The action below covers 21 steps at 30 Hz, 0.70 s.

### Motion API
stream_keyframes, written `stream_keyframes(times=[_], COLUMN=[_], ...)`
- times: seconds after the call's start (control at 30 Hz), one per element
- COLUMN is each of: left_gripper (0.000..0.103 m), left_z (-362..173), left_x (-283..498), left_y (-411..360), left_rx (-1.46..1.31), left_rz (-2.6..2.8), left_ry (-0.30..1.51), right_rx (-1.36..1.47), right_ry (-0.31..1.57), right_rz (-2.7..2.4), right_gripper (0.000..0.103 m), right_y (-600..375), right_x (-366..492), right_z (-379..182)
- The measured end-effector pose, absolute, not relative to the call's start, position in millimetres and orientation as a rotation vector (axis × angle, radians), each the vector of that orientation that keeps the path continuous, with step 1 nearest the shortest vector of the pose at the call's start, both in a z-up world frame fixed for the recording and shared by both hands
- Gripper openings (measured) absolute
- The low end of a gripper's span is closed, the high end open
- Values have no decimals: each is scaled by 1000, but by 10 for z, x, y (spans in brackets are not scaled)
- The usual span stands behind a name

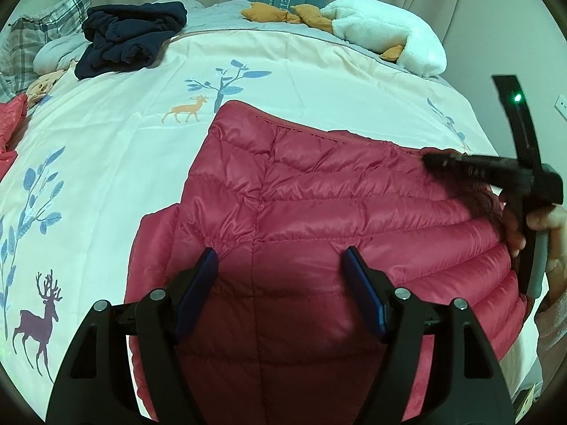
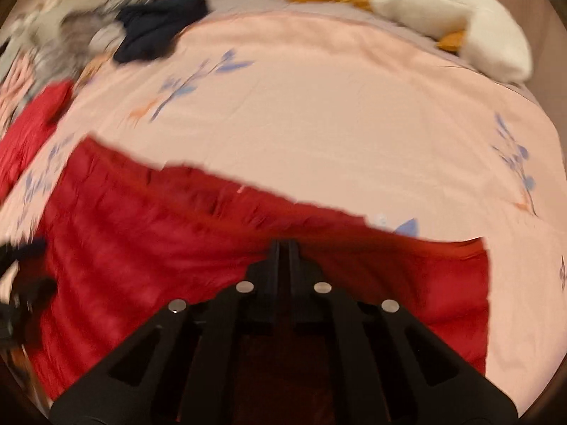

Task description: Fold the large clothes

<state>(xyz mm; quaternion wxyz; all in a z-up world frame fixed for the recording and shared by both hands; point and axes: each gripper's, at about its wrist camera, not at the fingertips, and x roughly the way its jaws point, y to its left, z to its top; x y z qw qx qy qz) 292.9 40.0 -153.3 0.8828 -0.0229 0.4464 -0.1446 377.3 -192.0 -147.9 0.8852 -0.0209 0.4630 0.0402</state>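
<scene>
A red quilted puffer jacket (image 1: 319, 212) lies partly folded on the bed, filling the lower middle of the left wrist view. My left gripper (image 1: 280, 253) hovers just above its near part, open, with nothing between its blue pads (image 1: 198, 283). My right gripper (image 1: 430, 159) reaches in from the right, held by a hand (image 1: 538, 223), its tip at the jacket's gathered far edge. In the blurred right wrist view the right gripper (image 2: 283, 244) has its fingers pressed together over the jacket (image 2: 159, 248), apparently pinching the fabric.
The bedspread (image 1: 124, 134) is pale pink with deer and tree prints. A crumpled navy garment (image 1: 131, 35) lies at the back left and a white and orange plush toy (image 1: 389, 32) at the back right. Another red garment (image 1: 12, 120) and a plaid pillow (image 1: 39, 32) are on the left.
</scene>
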Motion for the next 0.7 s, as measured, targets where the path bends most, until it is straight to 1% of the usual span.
stream_keyframes(times=[0.03, 0.07, 0.1, 0.2, 0.23, 0.27, 0.33, 0.4, 0.53, 0.6, 0.7], left_gripper=[74, 74, 74, 74, 74, 74, 75, 83, 85, 87, 87], left_z=[-1528, -1516, -1506, -1469, -1463, -1458, -1447, -1444, -1494, -1536, -1550], left_x=[2921, 2903, 2884, 2776, 2738, 2699, 2622, 2557, 2455, 2432, 2390], left_y=[404, 406, 410, 420, 421, 421, 423, 425, 430, 439, 469], left_rx=[-47, -45, -44, -33, -26, -19, -3, 18, 57, 65, 60], left_rz=[-299, -295, -290, -280, -278, -275, -266, -253, -227, -218, -204], left_ry=[930, 928, 925, 908, 904, 901, 890, 883, 884, 892, 898], right_rx=[-52, -58, -63, -61, -70, -82, -83, -58, -59, -42, -19], right_ry=[928, 905, 872, 818, 802, 786, 776, 786, 816, 871, 880], right_rz=[31, 4, -7, 67, 79, 83, 92, 100, 58, 33, -15], right_gripper=[17, 35, 42, 48, 57, 63, 64, 65, 66, 67, 68], right_y=[-1953, -1973, -1996, -2052, -2061, -2081, -2114, -2147, -2218, -2300, -2428], right_x=[3715, 3654, 3526, 3090, 2934, 2785, 2517, 2332, 2070, 2024, 1983], right_z=[-1402, -1346, -1253, -1059, -1018, -996, -997, -1045, -1240, -1406, -1501])
